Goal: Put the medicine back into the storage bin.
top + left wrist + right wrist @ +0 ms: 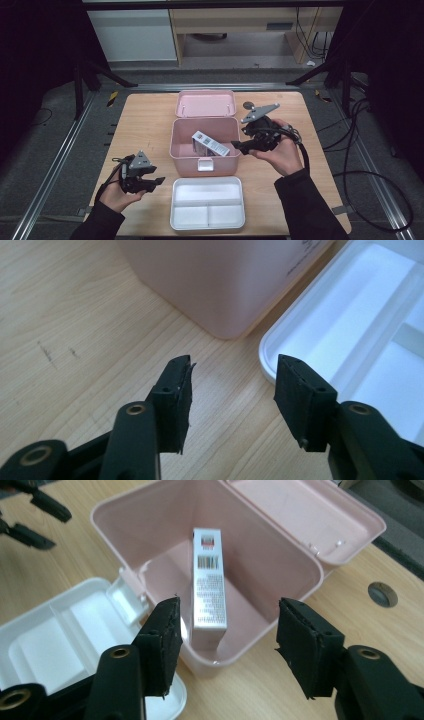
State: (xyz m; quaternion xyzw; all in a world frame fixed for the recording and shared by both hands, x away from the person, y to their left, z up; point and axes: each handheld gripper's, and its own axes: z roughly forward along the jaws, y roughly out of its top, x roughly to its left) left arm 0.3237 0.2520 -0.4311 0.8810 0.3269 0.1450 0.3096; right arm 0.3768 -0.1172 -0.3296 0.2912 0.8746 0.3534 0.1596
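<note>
Your small white rectangular carton leans inside the open pink plastic box, its long axis running from 10 to 4 o'clock in the high view. At 6 o'clock on the counter, the white divided tray is bare. Both tools, left and right, are released, grasping nothing.

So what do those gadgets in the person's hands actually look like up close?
Each hand holds a black gripper: the left gripper and the right gripper. Each has two flat-faced black jaws with brass-coloured rivets, a grey three-cornered plate on top and a black cable trailing off. The pads look rough and frayed at the edges. The sleeves are dark.
</note>
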